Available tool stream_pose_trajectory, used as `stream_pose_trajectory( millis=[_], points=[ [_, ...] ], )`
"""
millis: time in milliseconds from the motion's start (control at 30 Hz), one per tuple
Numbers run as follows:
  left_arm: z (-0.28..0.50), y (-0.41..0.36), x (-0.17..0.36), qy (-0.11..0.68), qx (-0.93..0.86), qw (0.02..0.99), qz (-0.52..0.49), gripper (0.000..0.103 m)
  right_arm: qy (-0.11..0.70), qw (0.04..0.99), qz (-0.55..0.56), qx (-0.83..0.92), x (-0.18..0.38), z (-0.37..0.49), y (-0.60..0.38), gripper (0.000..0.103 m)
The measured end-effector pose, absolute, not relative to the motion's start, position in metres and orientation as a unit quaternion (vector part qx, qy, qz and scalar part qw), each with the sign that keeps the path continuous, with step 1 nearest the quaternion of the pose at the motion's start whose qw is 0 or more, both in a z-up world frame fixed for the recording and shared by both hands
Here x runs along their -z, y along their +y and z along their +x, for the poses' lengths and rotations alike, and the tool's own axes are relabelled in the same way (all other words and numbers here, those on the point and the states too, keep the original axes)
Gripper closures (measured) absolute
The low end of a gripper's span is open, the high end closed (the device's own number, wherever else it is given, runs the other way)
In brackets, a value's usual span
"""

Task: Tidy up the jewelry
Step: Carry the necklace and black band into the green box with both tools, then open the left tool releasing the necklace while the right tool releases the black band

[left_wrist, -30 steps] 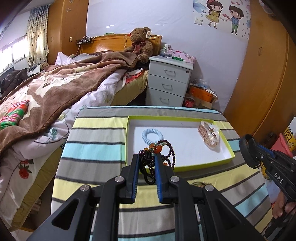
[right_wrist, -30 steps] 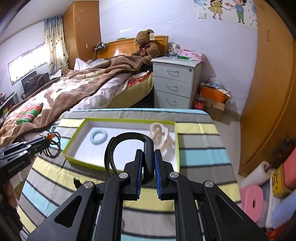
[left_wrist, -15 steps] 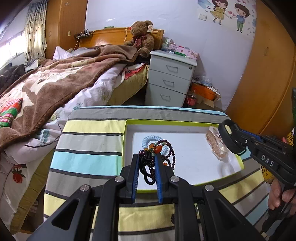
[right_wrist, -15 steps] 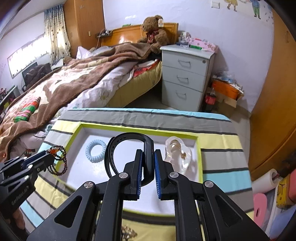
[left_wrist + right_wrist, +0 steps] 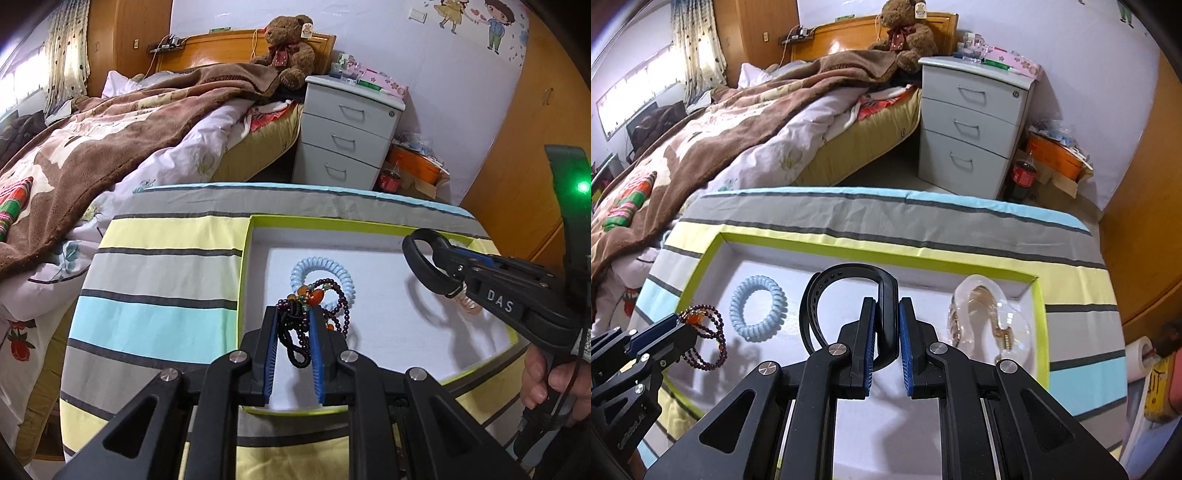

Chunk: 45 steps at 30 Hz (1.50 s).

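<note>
A shallow white tray with a lime-green rim (image 5: 251,225) (image 5: 871,254) lies on the striped tablecloth. My left gripper (image 5: 293,312) is shut on a dark beaded bracelet (image 5: 295,332) with orange beads, held above the tray's near left part; it hangs at the lower left of the right wrist view (image 5: 705,332). My right gripper (image 5: 887,306) is shut on a black strap (image 5: 842,280), a looped band with holes, held over the tray's middle (image 5: 421,258). A pale blue coil hair tie (image 5: 757,314) (image 5: 325,267) and a clear pouch with gold jewelry (image 5: 990,317) lie in the tray.
The striped table (image 5: 923,218) ends at a rounded far edge. Beyond it stand a bed with a brown blanket (image 5: 129,122), a grey three-drawer nightstand (image 5: 347,133) and a wooden wardrobe (image 5: 524,147) on the right. A person's hand (image 5: 543,376) holds the right gripper's handle.
Both grippers have moved forward and down over the tray, each keeping its item. The right gripper with the black strap has come in from the right edge to above the tray.
</note>
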<state>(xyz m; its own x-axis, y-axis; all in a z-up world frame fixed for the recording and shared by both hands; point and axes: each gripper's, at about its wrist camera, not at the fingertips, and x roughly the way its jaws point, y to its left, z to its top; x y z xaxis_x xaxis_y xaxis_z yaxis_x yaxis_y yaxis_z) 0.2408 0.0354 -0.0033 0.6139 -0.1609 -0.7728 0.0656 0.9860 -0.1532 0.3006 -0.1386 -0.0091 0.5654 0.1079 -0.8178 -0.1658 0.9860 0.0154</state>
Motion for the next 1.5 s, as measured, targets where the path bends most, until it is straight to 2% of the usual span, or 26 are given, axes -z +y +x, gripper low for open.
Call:
stream_pose_trajectory(
  millis=[1067, 1500],
  points=[
    [0.251, 0.033, 0.022, 0.460, 0.050, 0.885, -0.048, 0.085, 0.484, 0.872, -0.048, -0.061, 0.033, 0.318, -0.137, 0.090],
    [0.252, 0.031, 0.023, 0.462, 0.055, 0.884, -0.049, 0.076, 0.481, 0.874, -0.039, -0.062, 0.032, 0.316, -0.137, 0.088]
  ],
)
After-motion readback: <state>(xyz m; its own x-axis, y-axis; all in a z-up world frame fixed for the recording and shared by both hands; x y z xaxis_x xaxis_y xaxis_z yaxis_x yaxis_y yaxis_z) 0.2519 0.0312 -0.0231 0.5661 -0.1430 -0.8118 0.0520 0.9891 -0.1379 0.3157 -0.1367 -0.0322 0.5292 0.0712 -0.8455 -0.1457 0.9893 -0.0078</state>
